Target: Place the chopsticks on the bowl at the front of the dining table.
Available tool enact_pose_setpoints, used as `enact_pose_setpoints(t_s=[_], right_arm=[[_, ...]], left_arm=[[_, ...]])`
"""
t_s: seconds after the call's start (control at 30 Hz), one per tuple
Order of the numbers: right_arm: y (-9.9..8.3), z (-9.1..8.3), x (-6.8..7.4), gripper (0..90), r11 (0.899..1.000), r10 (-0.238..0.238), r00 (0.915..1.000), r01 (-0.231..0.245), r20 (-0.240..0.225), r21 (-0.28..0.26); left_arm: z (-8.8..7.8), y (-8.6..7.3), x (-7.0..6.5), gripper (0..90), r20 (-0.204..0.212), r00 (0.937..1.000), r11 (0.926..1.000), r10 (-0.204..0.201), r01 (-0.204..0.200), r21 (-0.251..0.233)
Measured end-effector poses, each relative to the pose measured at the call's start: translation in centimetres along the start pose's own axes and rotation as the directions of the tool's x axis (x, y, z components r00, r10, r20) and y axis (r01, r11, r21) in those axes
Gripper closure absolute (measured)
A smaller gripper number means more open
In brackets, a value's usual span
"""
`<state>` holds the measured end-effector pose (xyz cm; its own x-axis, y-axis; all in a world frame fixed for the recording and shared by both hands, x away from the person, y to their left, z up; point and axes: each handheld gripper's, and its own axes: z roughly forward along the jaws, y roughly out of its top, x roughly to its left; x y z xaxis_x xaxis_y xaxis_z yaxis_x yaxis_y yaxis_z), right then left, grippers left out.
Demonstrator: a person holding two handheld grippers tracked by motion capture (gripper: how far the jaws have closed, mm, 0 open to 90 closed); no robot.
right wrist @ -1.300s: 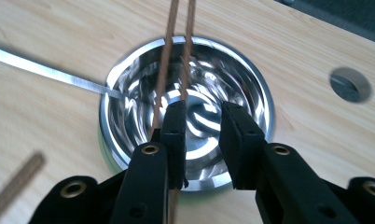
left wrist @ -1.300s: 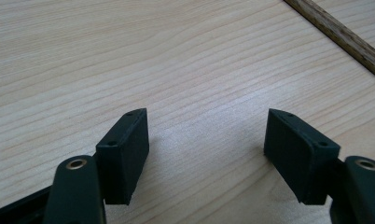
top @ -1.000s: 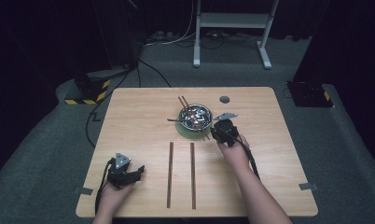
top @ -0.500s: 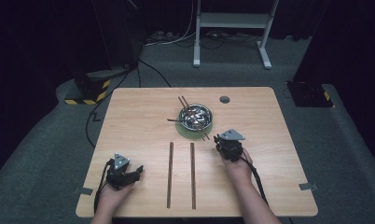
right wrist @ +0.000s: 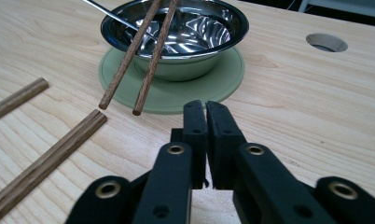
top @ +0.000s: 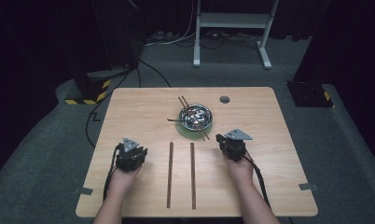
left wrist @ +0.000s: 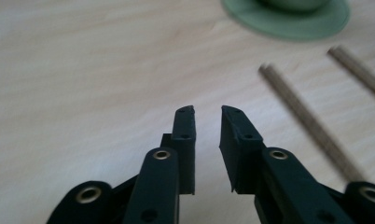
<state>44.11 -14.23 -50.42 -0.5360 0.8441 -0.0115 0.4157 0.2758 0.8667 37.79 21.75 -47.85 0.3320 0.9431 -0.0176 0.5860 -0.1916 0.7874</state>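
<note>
Chopsticks rest across the steel bowl, both grippers empty

Chopsticks (top: 194, 118) lie as a pair across the steel bowl (top: 195, 116), their near ends sticking out over the green mat (right wrist: 171, 95) under it. A thin metal utensil (top: 175, 120) also leans out of the bowl toward the left edge. Bowl and mat sit near the middle of the table (top: 269, 121), somewhat toward its far edge. Two long wooden strips (top: 170, 173) (top: 192, 173) lie side by side, running from just short of the mat down toward the near edge.

Right of the strips, the right gripper (right wrist: 205, 112) points at the mat, just short of it, its jaws pressed together on nothing. Left of the strips, well apart from the bowl, the left gripper (left wrist: 207, 114) has just been closing; a narrow gap is left between its jaws, with nothing in it.

A round hole (top: 224, 99) sits near the far edge.
</note>
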Motion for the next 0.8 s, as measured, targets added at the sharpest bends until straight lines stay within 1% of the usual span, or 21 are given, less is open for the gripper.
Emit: enact_pose_setpoints(t_s=[0.1,0.13,0.17,0.27,0.3,0.33,0.4,0.43,0.47,0.5,0.53,0.57,0.63,0.7,0.73,0.8], right_arm=[[0.1,-0.1,0.3,89.7,1.000,0.005,1.0000,-0.005,-0.002,0.006],[0.2,-0.1,0.3,89.8,1.000,0.005,1.0000,-0.005,-0.004,0.002],[0.2,-0.2,0.4,89.7,1.000,0.008,0.9999,-0.008,-0.007,0.005],[0.2,-0.1,0.7,89.7,1.000,0.000,0.9999,0.000,-0.014,0.016],[0.2,-0.1,0.8,89.7,1.000,-0.010,0.9999,0.010,-0.013,0.017],[0.1,-0.1,0.9,89.3,1.000,-0.001,0.9999,0.001,-0.013,0.010],[0.1,0.0,1.1,87.7,1.000,0.005,0.9996,-0.005,-0.027,-0.012],[0.1,0.0,1.2,86.9,1.000,0.000,0.9997,-0.001,-0.024,-0.010],[0.1,0.1,1.4,86.6,1.000,-0.009,0.9999,0.009,-0.011,-0.012],[0.0,0.1,1.5,86.6,1.000,-0.014,0.9999,0.014,-0.008,-0.012],[0.0,0.1,1.4,86.6,1.000,-0.011,0.9999,0.011,-0.009,-0.013],[0.0,0.1,1.4,86.6,1.000,0.000,0.9999,0.000,-0.012,-0.014],[0.0,0.2,1.3,86.5,1.000,0.002,0.9998,-0.002,-0.019,-0.011],[0.0,0.2,1.4,85.3,1.000,0.004,0.9998,-0.005,-0.017,-0.012],[0.0,0.3,1.5,84.9,1.000,0.003,0.9999,-0.003,-0.016,-0.018],[0.0,0.3,1.7,84.9,1.000,-0.012,0.9999,0.012,-0.009,-0.017]], left_arm=[[1.1,2.1,-1.5,80.6,0.020,0.9995,0.9997,0.025,-0.025,-0.009],[1.6,2.6,-2.1,80.9,0.023,0.9995,0.9994,0.021,-0.020,-0.029],[1.8,3.1,-2.5,81.1,0.031,0.9982,0.9986,0.052,-0.052,-0.014],[3.2,4.1,-4.0,82.9,0.048,0.9961,0.9969,0.075,-0.074,-0.027],[3.7,4.3,-4.5,83.2,0.052,0.9952,0.9961,0.082,-0.081,-0.036],[4.1,4.5,-5.0,83.6,0.057,0.9945,0.9955,0.088,-0.085,-0.042],[5.1,5.0,-6.1,83.8,0.064,0.9934,0.9947,0.095,-0.092,-0.047],[5.6,5.2,-6.6,84.0,0.070,0.9927,0.9942,0.098,-0.095,-0.049],[6.1,5.5,-7.2,84.0,0.075,0.9920,0.9941,0.102,-0.098,-0.045],[6.5,5.7,-7.7,84.1,0.078,0.9905,0.9931,0.113,-0.110,-0.041],[6.9,5.8,-8.2,84.3,0.079,0.9902,0.9928,0.115,-0.112,-0.040],[7.4,5.9,-8.7,84.3,0.082,0.9902,0.9931,0.113,-0.109,-0.043],[8.3,6.1,-9.5,85.1,0.088,0.9904,0.9940,0.107,-0.104,-0.035],[9.1,6.3,-10.2,85.7,0.085,0.9898,0.9933,0.114,-0.112,-0.029],[9.3,6.3,-10.6,85.7,0.088,0.9906,0.9942,0.105,-0.103,-0.032],[9.8,6.3,-11.0,85.7,0.093,0.9901,0.9939,0.106,-0.102,-0.041]])
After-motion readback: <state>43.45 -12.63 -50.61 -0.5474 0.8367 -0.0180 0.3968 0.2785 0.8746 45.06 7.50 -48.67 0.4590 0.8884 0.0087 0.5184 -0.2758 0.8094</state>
